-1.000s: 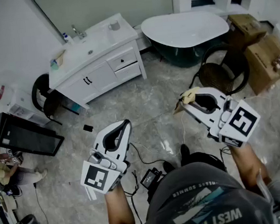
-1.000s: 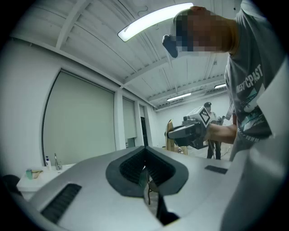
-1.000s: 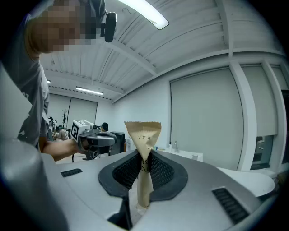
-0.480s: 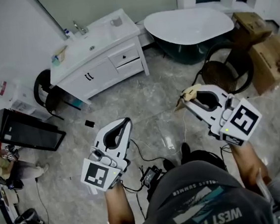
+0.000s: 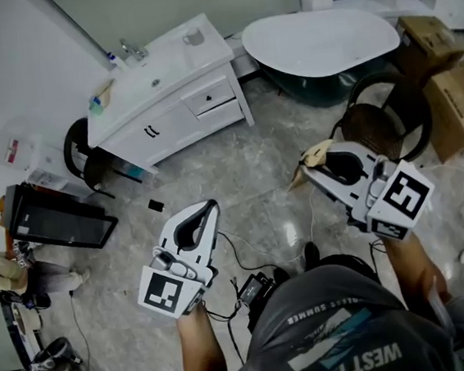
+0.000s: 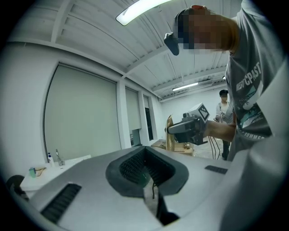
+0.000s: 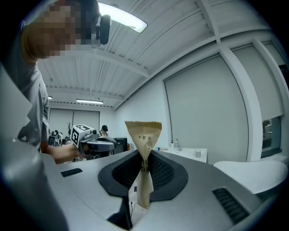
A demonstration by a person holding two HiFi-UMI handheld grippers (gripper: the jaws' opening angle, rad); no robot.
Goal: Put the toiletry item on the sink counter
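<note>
A: Where was the paper sachet (image 7: 143,149)?

B: Pinched between the right gripper (image 5: 311,166) jaws, its long axis sticking out past the tips. The sink counter (image 5: 171,63) lay well apart, ahead and leftward. It looked nearer the left gripper (image 5: 209,208), whose jaws were pressed together, empty.

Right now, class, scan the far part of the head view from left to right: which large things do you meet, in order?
black monitor → sink counter → bathtub → cardboard boxes
</note>
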